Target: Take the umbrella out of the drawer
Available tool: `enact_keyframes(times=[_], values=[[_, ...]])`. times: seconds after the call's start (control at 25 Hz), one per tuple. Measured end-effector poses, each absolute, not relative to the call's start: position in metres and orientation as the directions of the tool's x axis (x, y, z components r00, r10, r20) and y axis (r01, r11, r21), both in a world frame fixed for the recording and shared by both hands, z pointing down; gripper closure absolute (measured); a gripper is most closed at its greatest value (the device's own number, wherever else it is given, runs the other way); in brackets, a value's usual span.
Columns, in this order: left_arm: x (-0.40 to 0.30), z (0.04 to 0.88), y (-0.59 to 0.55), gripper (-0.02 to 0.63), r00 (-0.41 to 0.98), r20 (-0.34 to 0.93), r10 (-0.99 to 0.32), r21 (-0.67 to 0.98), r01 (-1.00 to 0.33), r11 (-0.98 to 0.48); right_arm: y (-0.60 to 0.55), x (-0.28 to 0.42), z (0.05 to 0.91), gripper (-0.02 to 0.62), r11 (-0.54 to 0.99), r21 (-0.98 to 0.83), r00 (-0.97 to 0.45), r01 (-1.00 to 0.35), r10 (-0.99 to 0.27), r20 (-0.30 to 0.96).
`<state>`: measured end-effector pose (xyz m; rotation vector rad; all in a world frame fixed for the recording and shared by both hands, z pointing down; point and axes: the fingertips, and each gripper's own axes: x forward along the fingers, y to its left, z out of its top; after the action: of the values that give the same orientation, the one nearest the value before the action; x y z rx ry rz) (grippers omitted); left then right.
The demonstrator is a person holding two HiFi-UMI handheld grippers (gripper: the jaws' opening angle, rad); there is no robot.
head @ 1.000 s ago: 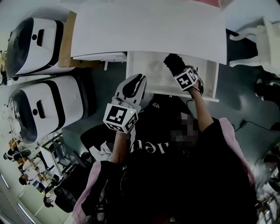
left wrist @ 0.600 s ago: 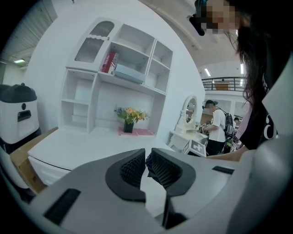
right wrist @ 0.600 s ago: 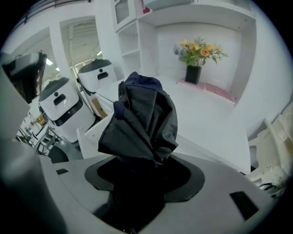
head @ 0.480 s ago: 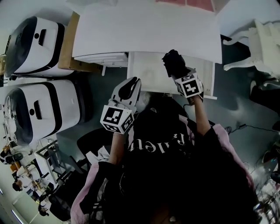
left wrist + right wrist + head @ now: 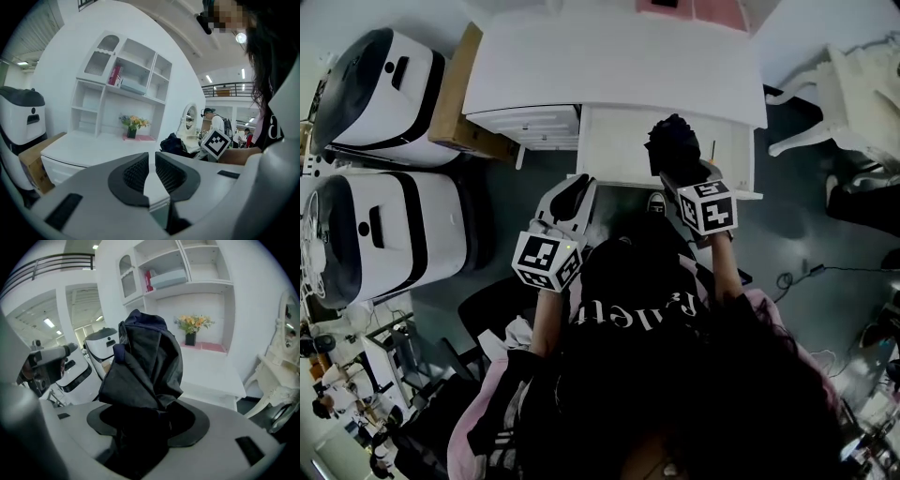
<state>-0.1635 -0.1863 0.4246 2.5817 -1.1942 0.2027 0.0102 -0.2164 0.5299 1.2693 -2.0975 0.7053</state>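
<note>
A folded dark umbrella (image 5: 668, 141) hangs over the open white drawer (image 5: 617, 150) of the desk (image 5: 609, 66), bunched and lifted above the drawer floor. My right gripper (image 5: 674, 169) is shut on the umbrella's lower part. In the right gripper view the umbrella (image 5: 145, 357) rises upright out of the right gripper (image 5: 145, 420). My left gripper (image 5: 572, 194) is at the drawer's front left corner, shut and holding nothing. The left gripper (image 5: 151, 161) points at the desk, with the umbrella (image 5: 174, 145) off to its right.
Two white machines (image 5: 380, 80) (image 5: 370, 234) stand left of the desk, with a cardboard box (image 5: 457, 108) between them and it. A white chair (image 5: 853, 89) is at the right. Shelves and a flower vase (image 5: 191, 336) sit at the desk's back.
My right gripper has risen toward the head camera with the umbrella, lifting it off the drawer floor. The left gripper has drawn back slightly along the drawer front.
</note>
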Motion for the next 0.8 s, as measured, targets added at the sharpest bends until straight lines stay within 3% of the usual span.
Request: enact_keyframes(times=[0.32, 0.8], values=[[-0.176, 0.432, -0.119, 0.566, 0.701, 0.233, -0.674, 0.219, -0.713, -0.666, -0.133, -0.017, 0.491, 0.319, 0.337, -0.205, -0.387, -0.919, -0.672, 0.632], [-0.142, 0.426, -0.071, 0.566, 0.763, 0.206, -0.613, 0.228, -0.647, -0.728, -0.06, -0.009, 0.483, 0.319, 0.303, -0.225, -0.375, -0.926, -0.668, 0.643]])
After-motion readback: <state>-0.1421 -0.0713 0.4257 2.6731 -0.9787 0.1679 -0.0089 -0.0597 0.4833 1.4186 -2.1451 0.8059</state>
